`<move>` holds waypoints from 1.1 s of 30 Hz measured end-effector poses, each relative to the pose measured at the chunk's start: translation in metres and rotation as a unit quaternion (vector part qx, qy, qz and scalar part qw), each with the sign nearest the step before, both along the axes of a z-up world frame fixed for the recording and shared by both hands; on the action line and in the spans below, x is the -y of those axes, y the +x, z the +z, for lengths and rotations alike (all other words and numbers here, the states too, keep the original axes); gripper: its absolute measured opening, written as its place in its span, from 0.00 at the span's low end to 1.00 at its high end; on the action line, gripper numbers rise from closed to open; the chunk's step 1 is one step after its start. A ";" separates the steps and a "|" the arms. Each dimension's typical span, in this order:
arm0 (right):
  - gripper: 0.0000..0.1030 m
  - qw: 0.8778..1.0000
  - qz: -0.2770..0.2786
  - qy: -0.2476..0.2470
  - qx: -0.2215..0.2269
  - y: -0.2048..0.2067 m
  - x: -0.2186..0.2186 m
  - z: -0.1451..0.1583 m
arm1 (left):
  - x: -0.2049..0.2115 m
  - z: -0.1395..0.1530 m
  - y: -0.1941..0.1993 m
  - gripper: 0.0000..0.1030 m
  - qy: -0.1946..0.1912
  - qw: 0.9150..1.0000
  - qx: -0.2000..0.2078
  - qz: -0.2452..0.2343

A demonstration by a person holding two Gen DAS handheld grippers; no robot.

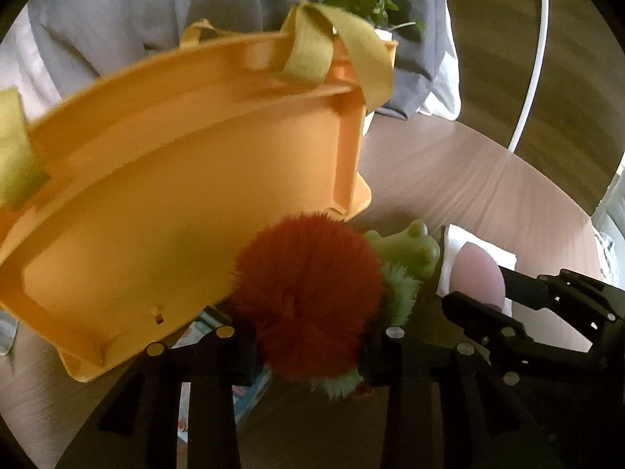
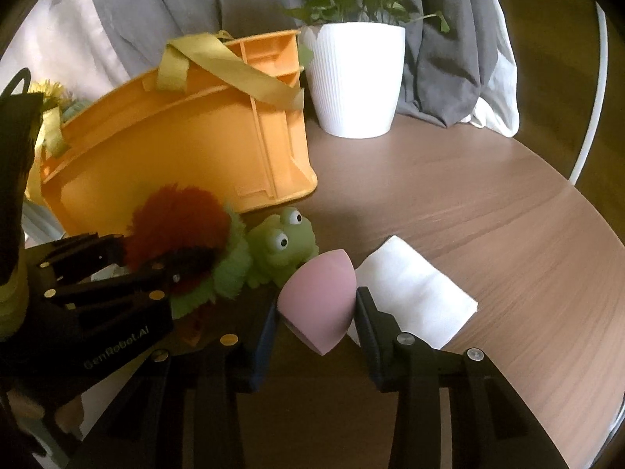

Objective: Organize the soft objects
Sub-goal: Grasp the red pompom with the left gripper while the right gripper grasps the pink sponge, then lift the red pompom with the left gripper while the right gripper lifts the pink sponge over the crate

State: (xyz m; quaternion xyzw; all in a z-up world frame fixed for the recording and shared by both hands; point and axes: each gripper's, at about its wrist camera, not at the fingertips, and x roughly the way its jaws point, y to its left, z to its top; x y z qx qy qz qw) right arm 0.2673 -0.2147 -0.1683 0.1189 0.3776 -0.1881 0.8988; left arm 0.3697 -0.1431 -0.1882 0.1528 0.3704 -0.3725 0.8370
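A fluffy red plush [image 1: 308, 285] with a green fringe sits between the fingers of my left gripper [image 1: 308, 336], which is shut on it. The right wrist view shows the same plush [image 2: 179, 215] and left gripper [image 2: 156, 254] low at the left. Just right of the plush is a green frog toy [image 2: 285, 242]. My right gripper [image 2: 316, 308] is shut on a pink sponge [image 2: 320, 305], both pads touching its sides. An orange bin [image 2: 175, 156] with yellow straps stands tilted behind the plush, its inside hidden.
A folded white napkin [image 2: 422, 293] lies on the round wooden table [image 2: 468, 215] beside the sponge. A white plant pot [image 2: 355, 78] stands behind the bin, with grey cloth [image 2: 441, 58] beyond it. A printed booklet [image 1: 246, 394] lies under my left gripper.
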 end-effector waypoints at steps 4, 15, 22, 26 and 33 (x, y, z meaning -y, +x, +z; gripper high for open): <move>0.39 1.000 0.003 -0.001 0.006 -0.004 0.000 0.007 | -0.002 0.008 -0.005 0.34 -0.008 1.000 0.010 0.008; 0.39 0.999 0.014 -0.004 0.031 -0.016 0.004 0.035 | -0.021 0.036 -0.021 0.34 -0.024 0.998 0.020 0.046; 0.39 0.998 0.030 -0.001 0.049 -0.022 0.005 0.058 | -0.032 0.061 -0.033 0.34 -0.039 0.996 0.029 0.072; 0.39 0.997 0.039 0.001 0.062 -0.025 0.005 0.073 | -0.038 0.076 -0.039 0.34 -0.049 0.994 0.037 0.090; 0.39 0.995 0.059 -0.001 0.084 -0.023 0.002 0.094 | -0.053 0.103 -0.048 0.34 -0.065 0.989 0.057 0.120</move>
